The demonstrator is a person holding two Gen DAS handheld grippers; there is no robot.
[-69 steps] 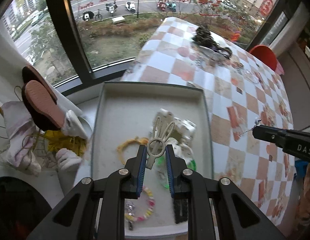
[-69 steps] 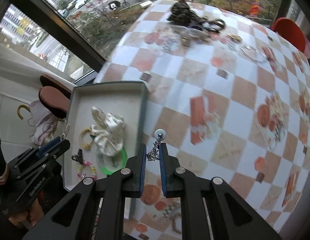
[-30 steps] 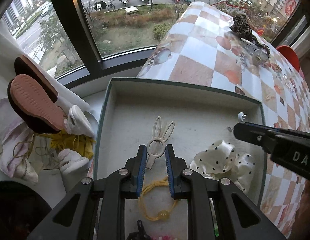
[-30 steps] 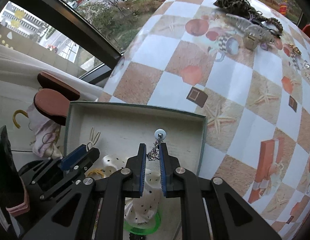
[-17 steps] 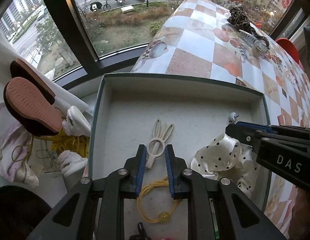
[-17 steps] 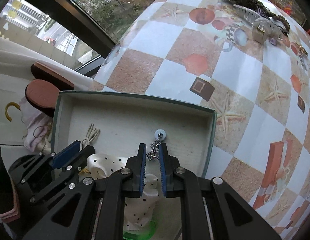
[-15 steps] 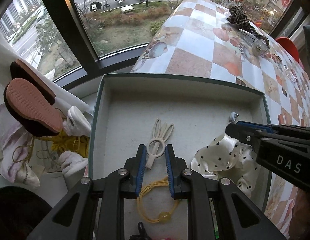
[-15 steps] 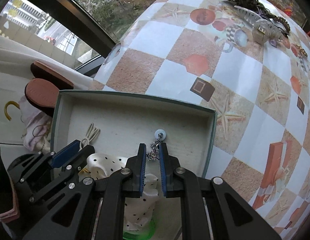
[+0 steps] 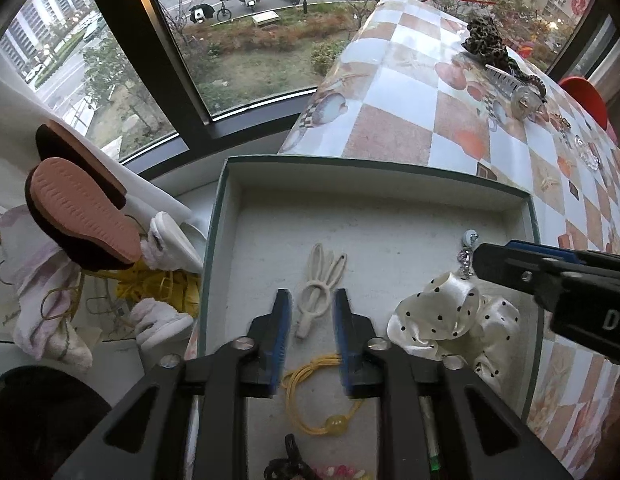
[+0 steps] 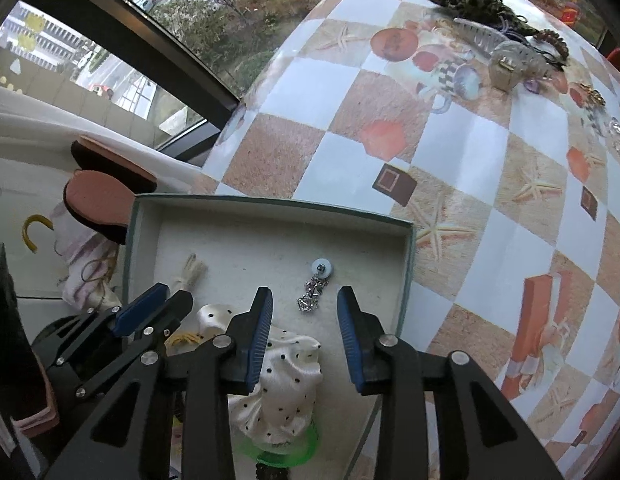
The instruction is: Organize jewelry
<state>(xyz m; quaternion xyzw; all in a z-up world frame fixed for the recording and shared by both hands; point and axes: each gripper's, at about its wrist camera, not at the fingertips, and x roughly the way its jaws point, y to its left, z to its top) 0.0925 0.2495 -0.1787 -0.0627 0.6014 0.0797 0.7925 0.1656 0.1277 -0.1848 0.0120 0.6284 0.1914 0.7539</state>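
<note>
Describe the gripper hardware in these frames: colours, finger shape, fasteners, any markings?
Both match. The left gripper and right gripper are matte black, with angular linkage arms that have triangular cut-outs and silver round-head screws at the pivots. Each finger carries a blue ribbed pad on its inner face. White lettering, partly cut off, marks the right gripper's side. No cables or sleeves visible.

Lying in the box (image 9: 525, 216): one rabbit-ear hair clip (image 9: 318, 289), one dangling earring (image 10: 315, 286), one polka-dot scrunchie (image 9: 449, 316), one yellow hair tie (image 9: 317, 400), one green ring (image 10: 282, 450). Hanging over the box: two grippers (image 9: 310, 314) (image 10: 304, 314).
</note>
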